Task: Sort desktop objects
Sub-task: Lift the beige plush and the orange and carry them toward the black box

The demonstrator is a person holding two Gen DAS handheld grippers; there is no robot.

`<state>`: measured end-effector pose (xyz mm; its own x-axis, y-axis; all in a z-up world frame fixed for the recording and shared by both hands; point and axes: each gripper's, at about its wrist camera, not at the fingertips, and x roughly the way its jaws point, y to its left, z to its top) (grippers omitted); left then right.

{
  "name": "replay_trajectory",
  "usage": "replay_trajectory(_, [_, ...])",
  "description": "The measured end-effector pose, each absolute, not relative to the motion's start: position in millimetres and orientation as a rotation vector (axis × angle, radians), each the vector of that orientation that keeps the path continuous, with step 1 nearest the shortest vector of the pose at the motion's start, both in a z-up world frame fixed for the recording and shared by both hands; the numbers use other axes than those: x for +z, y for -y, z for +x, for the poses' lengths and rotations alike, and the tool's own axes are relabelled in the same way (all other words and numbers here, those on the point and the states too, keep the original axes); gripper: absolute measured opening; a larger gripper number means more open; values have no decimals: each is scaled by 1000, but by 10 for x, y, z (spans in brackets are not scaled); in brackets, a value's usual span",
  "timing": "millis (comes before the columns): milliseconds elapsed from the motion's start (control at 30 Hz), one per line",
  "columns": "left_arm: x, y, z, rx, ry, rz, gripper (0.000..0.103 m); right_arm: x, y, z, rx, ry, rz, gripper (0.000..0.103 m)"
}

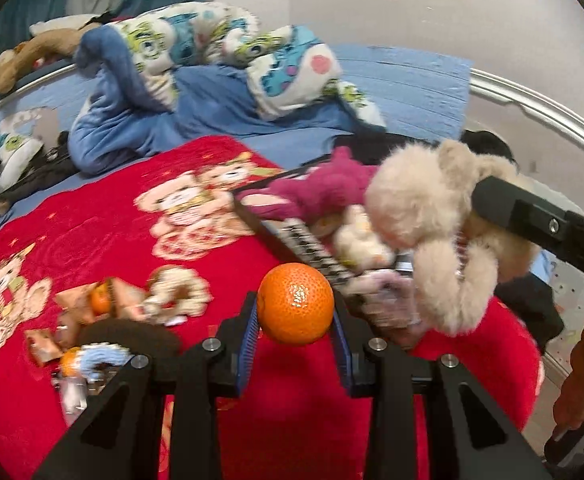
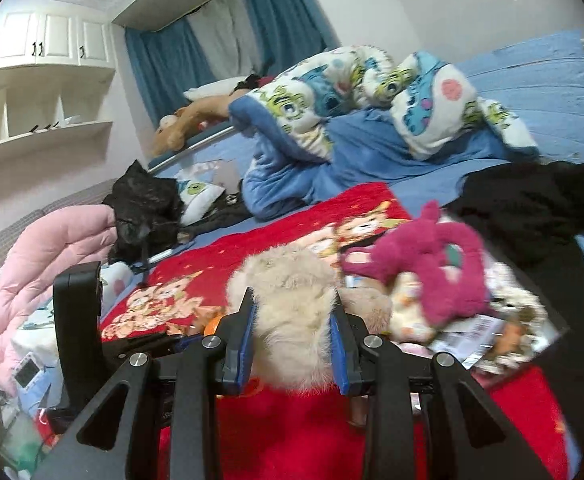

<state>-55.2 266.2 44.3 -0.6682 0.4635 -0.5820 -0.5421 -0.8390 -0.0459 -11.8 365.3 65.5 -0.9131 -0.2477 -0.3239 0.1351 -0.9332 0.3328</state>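
The orange (image 1: 296,303) sits pinched in the left gripper (image 1: 296,320) above the red blanket (image 1: 111,216); the cream plush toy (image 2: 292,320) is clamped in the right gripper (image 2: 292,332), its face hidden there but its head clear from the left camera. The small clutter (image 1: 103,312) is blurred; only the right camera shows the white shelves (image 2: 39,120).

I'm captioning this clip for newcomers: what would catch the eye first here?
A bright orange mandarin is pinched in the left claw, raised above the red bear-print blanket. The right claw grips a fluffy cream plush toy, beside a magenta plush lying on the toy pile at the right.
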Motion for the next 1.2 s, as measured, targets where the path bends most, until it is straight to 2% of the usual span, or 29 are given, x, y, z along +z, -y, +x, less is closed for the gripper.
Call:
replay_trajectory(433, [418,-3389,-306,2369,-275,-782,35,653,-4291,307,-3026,462,488,31])
replay_trajectory(800, [322,-3656,-545,2366,-289,-830,35,647,-4414,231,-3014,431,471,31])
replay_trajectory(1200, [318,-3927,-962,2353,-309,-834,35,526,-4578,-66,-3009,519,545,31])
